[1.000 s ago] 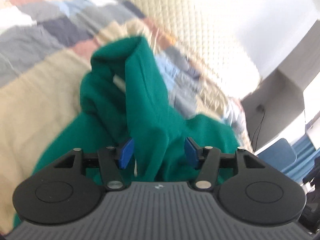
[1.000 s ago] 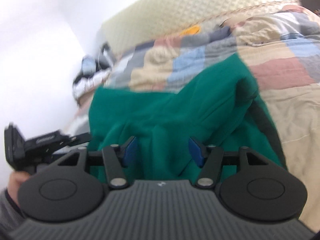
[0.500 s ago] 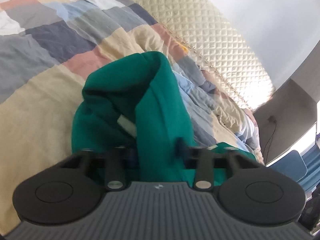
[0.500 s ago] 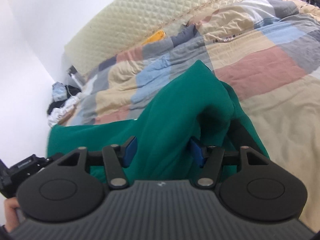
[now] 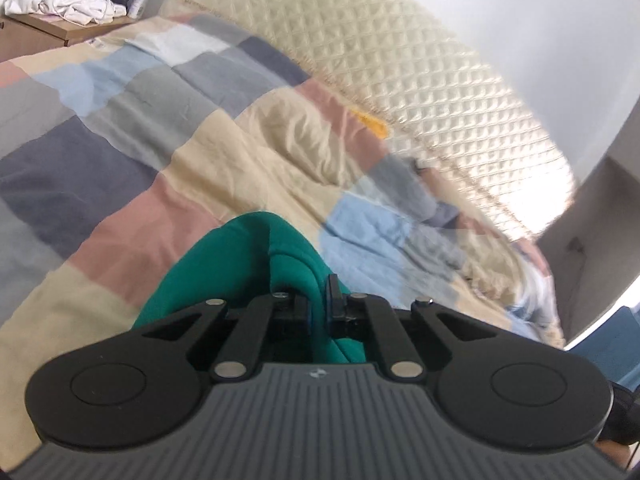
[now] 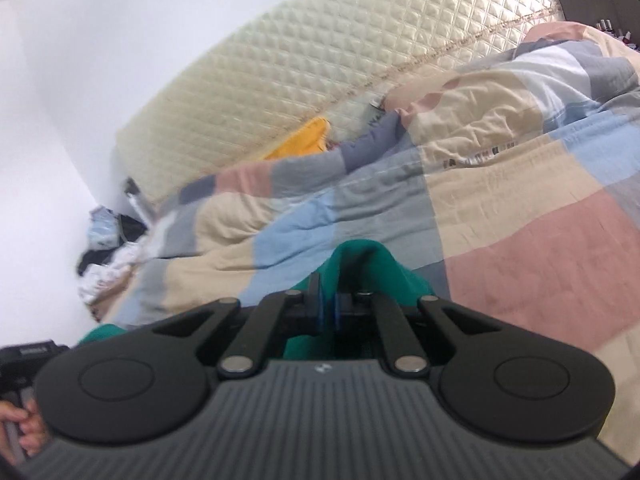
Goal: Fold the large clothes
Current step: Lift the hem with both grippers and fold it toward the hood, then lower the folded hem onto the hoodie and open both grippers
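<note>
A large green garment point(image 5: 240, 264) lies bunched on a patchwork quilt point(image 5: 132, 148). In the left wrist view a thick fold of it passes between the blue pads, and my left gripper point(image 5: 319, 300) is shut on that fold. The right wrist view shows another ridge of the green garment point(image 6: 360, 260) pinched between the pads, with my right gripper point(image 6: 328, 304) shut on it. Most of the garment is hidden below both gripper bodies. The other hand-held gripper point(image 6: 28, 354) and a person's fingers show at the lower left of the right wrist view.
A cream quilted headboard point(image 5: 420, 76) runs along the far side of the bed. A yellow item point(image 6: 304, 140) lies by it. A bedside unit with piled white and dark clothes point(image 5: 64, 0) stands at the far left. A grey cabinet point(image 5: 592, 248) and a blue chair are at the right.
Both pairs of jaws went from wide apart to shut on green folds. Both grippers swept across the bed; much less of the garment now shows ahead of them.
</note>
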Motion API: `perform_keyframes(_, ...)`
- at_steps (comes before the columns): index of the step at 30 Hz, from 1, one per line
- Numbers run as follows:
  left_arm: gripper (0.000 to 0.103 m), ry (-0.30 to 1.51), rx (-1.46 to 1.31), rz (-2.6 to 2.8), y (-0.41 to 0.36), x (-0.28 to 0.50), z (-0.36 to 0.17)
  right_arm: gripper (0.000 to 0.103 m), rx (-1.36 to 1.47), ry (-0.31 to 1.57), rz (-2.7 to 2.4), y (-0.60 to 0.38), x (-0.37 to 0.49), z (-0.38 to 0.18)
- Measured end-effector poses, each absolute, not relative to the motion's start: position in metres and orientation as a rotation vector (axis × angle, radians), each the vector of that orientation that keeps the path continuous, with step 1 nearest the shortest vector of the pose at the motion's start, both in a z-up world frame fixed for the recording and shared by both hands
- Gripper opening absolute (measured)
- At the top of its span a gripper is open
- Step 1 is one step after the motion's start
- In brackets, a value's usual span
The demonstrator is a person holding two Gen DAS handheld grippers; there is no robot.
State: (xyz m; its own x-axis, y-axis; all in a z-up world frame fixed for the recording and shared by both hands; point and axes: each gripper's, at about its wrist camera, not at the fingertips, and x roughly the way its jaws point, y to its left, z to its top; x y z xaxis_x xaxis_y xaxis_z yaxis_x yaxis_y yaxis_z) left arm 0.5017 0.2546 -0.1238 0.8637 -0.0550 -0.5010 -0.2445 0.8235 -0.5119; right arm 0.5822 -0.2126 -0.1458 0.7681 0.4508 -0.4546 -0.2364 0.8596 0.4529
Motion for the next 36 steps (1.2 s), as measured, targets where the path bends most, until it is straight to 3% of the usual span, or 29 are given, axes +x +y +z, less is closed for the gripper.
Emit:
perform_keyframes(9, 0.007, 0.701, -0.527, 0.179, 0.265, 0.59, -0.207, 0.007, 0.32, 0.693, 0.327, -0.199, 0.635, -0.231)
perform_keyframes(13, 0.007, 0.712, -0.498, 0.176, 0.263, 0.595, -0.219, 0.007, 0.319, 0.683, 0.33, -0.197, 0.637, -0.239)
perform_keyframes(16, 0.008, 0.709, -0.466, 0.158, 0.258, 0.59, -0.212, 0.008, 0.314, 0.666, 0.328, -0.196, 0.633, -0.233)
perform_keyframes(18, 0.015, 0.716, -0.475, 0.132, 0.253, 0.576, -0.204, 0.01, 0.322, 0.642, 0.326, -0.197, 0.625, -0.225)
perform_keyframes(19, 0.023, 0.708, -0.484, 0.129, 0.252, 0.569, -0.199, 0.011, 0.323, 0.64, 0.327, -0.198, 0.623, -0.221)
perform_keyframes(20, 0.031, 0.698, -0.491, 0.132, 0.251, 0.558, -0.192, 0.016, 0.321, 0.644, 0.34, -0.197, 0.619, -0.216)
perform_keyframes(21, 0.033, 0.686, -0.498, 0.135, 0.248, 0.548, -0.186, 0.028, 0.305, 0.65, 0.357, -0.196, 0.615, -0.21)
perform_keyframes(24, 0.035, 0.656, -0.477, 0.13, 0.23, 0.516, -0.166, 0.044, 0.263, 0.619, 0.385, -0.195, 0.587, -0.19)
perform_keyframes(36, 0.036, 0.66, -0.323, 0.003, 0.136, 0.383, -0.109, 0.045, 0.29, 0.597, 0.469, -0.207, 0.446, -0.119)
